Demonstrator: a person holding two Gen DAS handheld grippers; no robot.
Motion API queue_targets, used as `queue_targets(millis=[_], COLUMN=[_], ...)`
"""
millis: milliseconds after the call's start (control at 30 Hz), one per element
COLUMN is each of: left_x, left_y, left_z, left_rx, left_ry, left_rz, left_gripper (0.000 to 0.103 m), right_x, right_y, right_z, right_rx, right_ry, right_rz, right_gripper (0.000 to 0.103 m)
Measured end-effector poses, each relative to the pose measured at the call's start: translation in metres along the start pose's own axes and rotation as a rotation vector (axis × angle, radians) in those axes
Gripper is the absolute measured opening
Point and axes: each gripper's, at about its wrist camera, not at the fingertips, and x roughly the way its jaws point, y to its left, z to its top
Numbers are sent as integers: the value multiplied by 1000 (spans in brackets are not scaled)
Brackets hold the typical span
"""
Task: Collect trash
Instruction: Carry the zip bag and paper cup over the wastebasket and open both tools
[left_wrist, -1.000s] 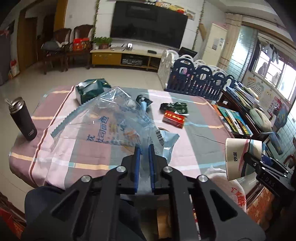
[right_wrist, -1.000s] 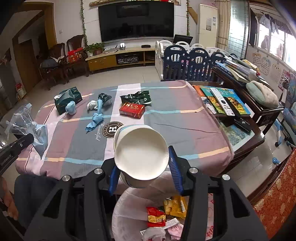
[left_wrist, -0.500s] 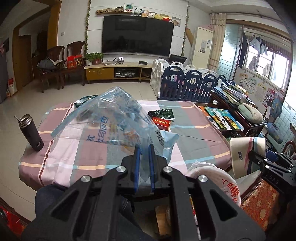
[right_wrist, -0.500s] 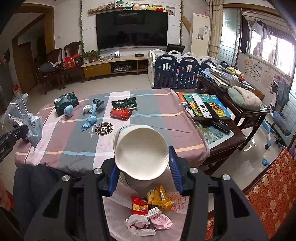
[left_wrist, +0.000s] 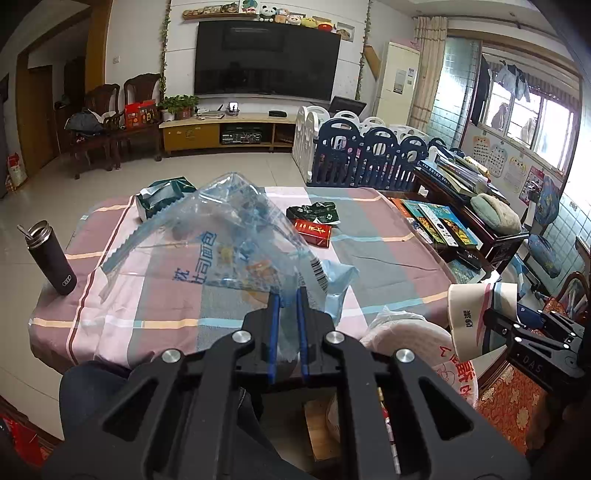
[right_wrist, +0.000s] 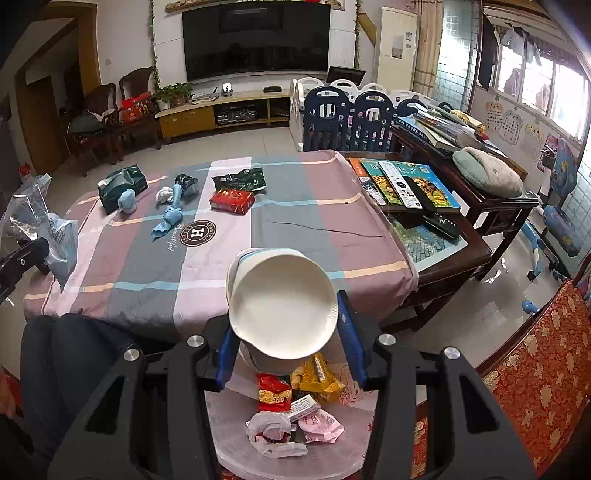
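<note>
My left gripper (left_wrist: 286, 295) is shut on a corner of a clear plastic bag with blue print (left_wrist: 221, 243), which stands up over the near side of the table. The same bag (right_wrist: 37, 218) shows at the far left of the right wrist view. A white paper bowl (right_wrist: 282, 302), tilted with its mouth facing the camera, has my right gripper (right_wrist: 284, 314) shut on it. The bowl hangs over a white-lined trash bin (right_wrist: 236, 424) that holds red, yellow and pink wrappers. On the striped tablecloth (right_wrist: 295, 221) lie a red box (right_wrist: 232, 201), a green wrapper (right_wrist: 240, 179) and blue tissue (right_wrist: 168, 221).
A black tumbler (left_wrist: 51, 258) stands at the table's left edge and a green tissue pack (right_wrist: 120, 186) at its far left. A dark side table with books and remotes (right_wrist: 406, 184) adjoins on the right. A red patterned seat (right_wrist: 535, 369) and a person's dark-trousered leg (right_wrist: 74, 350) flank the bin.
Both grippers have drawn back from the table toward its near edge, and more of the bin now shows under the bowl. The grips on bag and bowl are unchanged.
</note>
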Motion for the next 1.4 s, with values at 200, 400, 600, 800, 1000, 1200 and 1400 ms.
queue_targets(millis=[200,400,600,800,1000,1200,1400], left_x=[4,8,12,17,21,24,30], left_y=[-7,-13,-19,-22,-26,-28,-29], left_z=[-1,-4,-7,-11,-13,-14,-15], left_rx=[11,23,38,46,50,52,45], left_ry=[14,26,40,58,73,86,114], left_rz=[-11,-22,-38,-51,-63,-75,-101], left_gripper=[10,10,10,10,10,10,10], right_x=[12,33,55,69,80,88,92], right_y=[-12,-27,-32,-38,-44,-49,-52], right_z=[-15,-29,-44,-53,-59,-63,-64], right_rx=[1,36,56,77,104,128,149], right_ry=[59,135,199,241,278,304,315], right_rz=[-33,-67,-85,-100,-111,-117,-112], right_gripper=[49,49,49,49,49,49,54])
